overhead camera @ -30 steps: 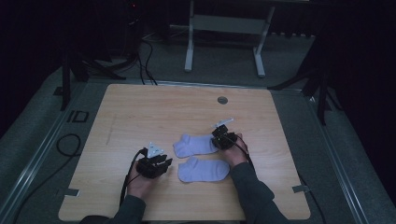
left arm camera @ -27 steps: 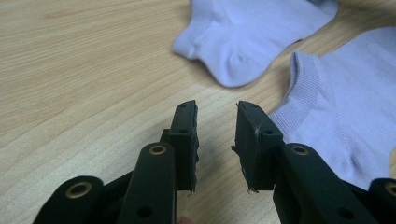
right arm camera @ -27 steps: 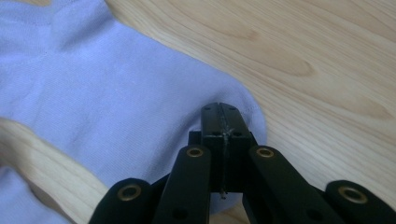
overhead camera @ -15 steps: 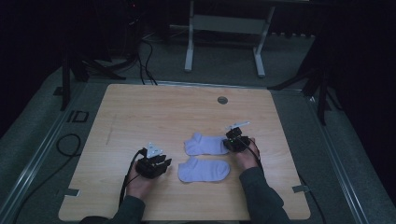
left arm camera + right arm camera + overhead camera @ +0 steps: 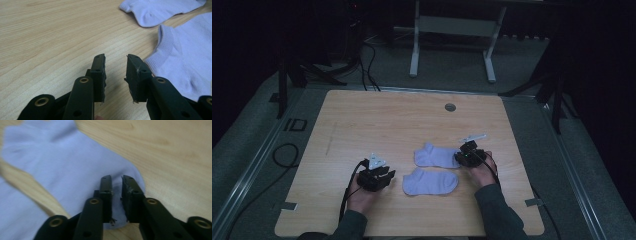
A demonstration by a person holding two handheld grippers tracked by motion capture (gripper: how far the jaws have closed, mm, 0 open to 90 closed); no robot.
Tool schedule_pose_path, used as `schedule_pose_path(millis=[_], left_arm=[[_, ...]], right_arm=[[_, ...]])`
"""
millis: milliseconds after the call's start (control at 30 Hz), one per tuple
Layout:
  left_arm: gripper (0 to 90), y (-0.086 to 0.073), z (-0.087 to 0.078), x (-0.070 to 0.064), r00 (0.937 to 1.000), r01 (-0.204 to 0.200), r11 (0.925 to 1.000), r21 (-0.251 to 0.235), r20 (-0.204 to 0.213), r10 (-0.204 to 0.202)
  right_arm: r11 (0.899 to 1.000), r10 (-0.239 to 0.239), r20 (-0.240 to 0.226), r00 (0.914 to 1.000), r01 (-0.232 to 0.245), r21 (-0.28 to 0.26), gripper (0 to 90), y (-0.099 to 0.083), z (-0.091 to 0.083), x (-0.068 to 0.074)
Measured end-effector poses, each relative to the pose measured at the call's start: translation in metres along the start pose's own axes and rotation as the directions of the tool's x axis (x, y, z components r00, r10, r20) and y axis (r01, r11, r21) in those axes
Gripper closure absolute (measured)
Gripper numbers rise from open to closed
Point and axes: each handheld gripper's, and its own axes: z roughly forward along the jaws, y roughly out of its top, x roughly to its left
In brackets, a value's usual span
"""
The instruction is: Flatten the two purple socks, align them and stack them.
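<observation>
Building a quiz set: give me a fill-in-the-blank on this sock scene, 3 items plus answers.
1. The number of socks on the table is ___.
2. The right gripper has its jaws over the toe end of the ___ sock.
3. The left gripper has its jaws apart over bare ___, beside the near sock.

Answers: two; far; wood

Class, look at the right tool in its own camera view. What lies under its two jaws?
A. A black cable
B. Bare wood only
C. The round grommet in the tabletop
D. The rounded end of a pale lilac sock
D: in the right gripper view the right tool has its narrowly parted jaws over the rounded end of the far sock, with the wooden table beyond it.
</observation>
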Motion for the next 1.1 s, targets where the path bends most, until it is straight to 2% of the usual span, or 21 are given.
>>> schedule_pose_path(millis=[33,100,200,333,367,400,433,500,567,633,700,767,800,900,1100], left_arm=[[68.6,0.000,0.001,0.000,1.0000,0.006,1.0000,-0.002,0.000,-0.006],[68.5,0.000,0.001,-0.001,1.0000,0.004,1.0000,0.002,0.001,-0.004],[68.3,0.000,0.001,-0.002,1.0000,0.000,1.0000,0.003,0.001,0.000],[68.2,0.000,0.003,-0.003,1.0000,-0.004,1.0000,0.006,0.007,0.004],[68.0,0.000,0.003,-0.003,1.0000,-0.004,1.0000,0.006,0.007,0.004],[68.0,0.000,0.003,-0.003,0.9999,-0.008,0.9999,0.008,0.011,0.008],[67.5,0.000,0.002,-0.003,0.9999,-0.008,0.9999,0.009,0.013,0.008],[67.3,0.000,0.002,-0.003,0.9998,-0.010,0.9999,0.007,0.014,0.010],[67.3,0.001,0.001,-0.003,0.9998,-0.009,0.9999,0.005,0.018,0.009],[67.3,0.001,0.002,-0.003,0.9998,-0.009,0.9999,0.004,0.018,0.009],[67.2,0.001,0.002,-0.003,0.9998,-0.011,0.9999,0.005,0.017,0.011],[67.2,0.001,0.002,-0.004,0.9998,-0.012,0.9999,0.006,0.016,0.011],[67.2,0.001,0.002,-0.004,0.9998,-0.012,0.9999,0.008,0.016,0.012],[66.8,0.001,0.002,-0.003,0.9998,-0.010,0.9999,0.007,0.016,0.010],[66.4,0.001,0.001,-0.003,0.9999,-0.004,1.0000,0.002,0.015,0.004]], right_arm=[[0.998,-0.043,-0.010,0.9990,0.043,-0.038,71.5,0.005,-0.007,0.004],[0.996,-0.082,-0.020,0.9964,0.082,-0.043,68.1,0.011,-0.009,0.009],[0.988,-0.149,-0.058,0.9871,0.146,-0.049,65.9,0.022,-0.005,0.022],[0.961,-0.273,-0.076,0.9589,0.269,-0.060,60.7,0.032,0.005,0.045],[0.961,-0.273,-0.076,0.9589,0.269,-0.060,60.7,0.032,0.005,0.045],[0.956,-0.291,-0.082,0.9532,0.287,-0.057,60.2,0.035,0.009,0.051],[0.946,-0.323,-0.084,0.9425,0.320,-0.048,59.6,0.038,0.016,0.057],[0.943,-0.333,-0.094,0.9381,0.332,-0.025,58.9,0.041,0.023,0.059],[0.944,-0.328,-0.105,0.9388,0.330,0.002,57.9,0.044,0.030,0.058],[0.951,-0.301,-0.141,0.9432,0.307,0.022,56.5,0.045,0.036,0.056],[0.953,-0.292,-0.150,0.9446,0.301,0.039,55.7,0.045,0.041,0.055],[0.967,-0.241,-0.189,0.9520,0.251,0.031,54.9,0.045,0.044,0.050],[0.970,-0.235,-0.191,0.9531,0.243,0.021,56.0,0.045,0.045,0.048],[0.973,-0.223,-0.170,0.9599,0.229,0.019,62.4,0.046,0.046,0.047],[0.979,-0.198,-0.136,0.9707,0.203,0.024,83.5,0.046,0.045,0.046]])
